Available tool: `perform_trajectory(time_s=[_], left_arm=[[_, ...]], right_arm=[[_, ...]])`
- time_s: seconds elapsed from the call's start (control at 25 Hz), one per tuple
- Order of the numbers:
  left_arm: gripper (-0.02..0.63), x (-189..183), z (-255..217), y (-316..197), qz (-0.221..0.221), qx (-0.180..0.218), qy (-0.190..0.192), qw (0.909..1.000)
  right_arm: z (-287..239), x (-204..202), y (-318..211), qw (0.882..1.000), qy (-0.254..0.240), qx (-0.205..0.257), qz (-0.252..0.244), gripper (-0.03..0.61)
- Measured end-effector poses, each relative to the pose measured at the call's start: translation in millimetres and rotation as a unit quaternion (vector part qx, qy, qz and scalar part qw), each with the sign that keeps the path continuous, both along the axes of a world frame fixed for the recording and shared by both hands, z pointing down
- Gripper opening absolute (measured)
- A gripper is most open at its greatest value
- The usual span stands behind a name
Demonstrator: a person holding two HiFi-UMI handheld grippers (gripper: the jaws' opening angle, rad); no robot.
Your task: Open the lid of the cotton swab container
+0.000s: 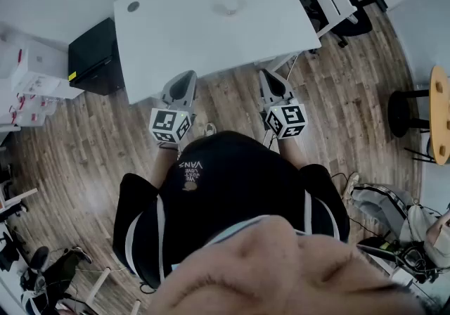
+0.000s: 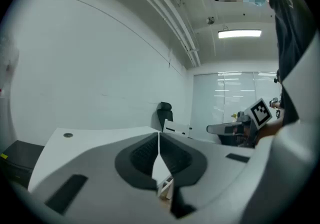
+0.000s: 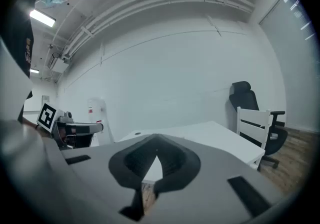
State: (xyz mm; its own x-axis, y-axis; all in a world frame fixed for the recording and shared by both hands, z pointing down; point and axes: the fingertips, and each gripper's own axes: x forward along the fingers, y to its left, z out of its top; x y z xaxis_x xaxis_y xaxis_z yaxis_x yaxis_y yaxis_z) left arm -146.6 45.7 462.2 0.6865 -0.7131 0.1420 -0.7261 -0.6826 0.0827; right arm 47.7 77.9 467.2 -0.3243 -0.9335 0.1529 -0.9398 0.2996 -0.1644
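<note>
The container (image 1: 230, 6) is a small, pale, roundish thing, almost the same white as the tabletop (image 1: 183, 32) it sits on. It lies alone in the far half of the tabletop, about midway across, level with and well to the right of the dark round hole (image 1: 133, 6) near the far left corner. It is too small and faint to tell its lid apart or whether that lid is shut.

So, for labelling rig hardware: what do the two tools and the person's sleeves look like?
Left tool and right tool are grey tapered shells with dark ribbed pads, each carrying a cube of black-and-white square markers. The person's black top has white sleeve stripes.
</note>
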Motion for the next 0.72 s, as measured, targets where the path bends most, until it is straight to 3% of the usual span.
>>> perform_trajectory(time_s=[0.36, 0.72], left_arm=[[0.020, -18, 0, -19, 0.013, -0.001, 0.000, 0.9999], [0.020, -34, 5, -37, 0.056, -0.003, -0.003, 0.9984]], right_arm=[[-6, -12, -14, 1.000, -0.008, 0.008, 0.026, 0.012], [-7, -27, -22, 0.997, -0.013, 0.012, 0.072, 0.012]])
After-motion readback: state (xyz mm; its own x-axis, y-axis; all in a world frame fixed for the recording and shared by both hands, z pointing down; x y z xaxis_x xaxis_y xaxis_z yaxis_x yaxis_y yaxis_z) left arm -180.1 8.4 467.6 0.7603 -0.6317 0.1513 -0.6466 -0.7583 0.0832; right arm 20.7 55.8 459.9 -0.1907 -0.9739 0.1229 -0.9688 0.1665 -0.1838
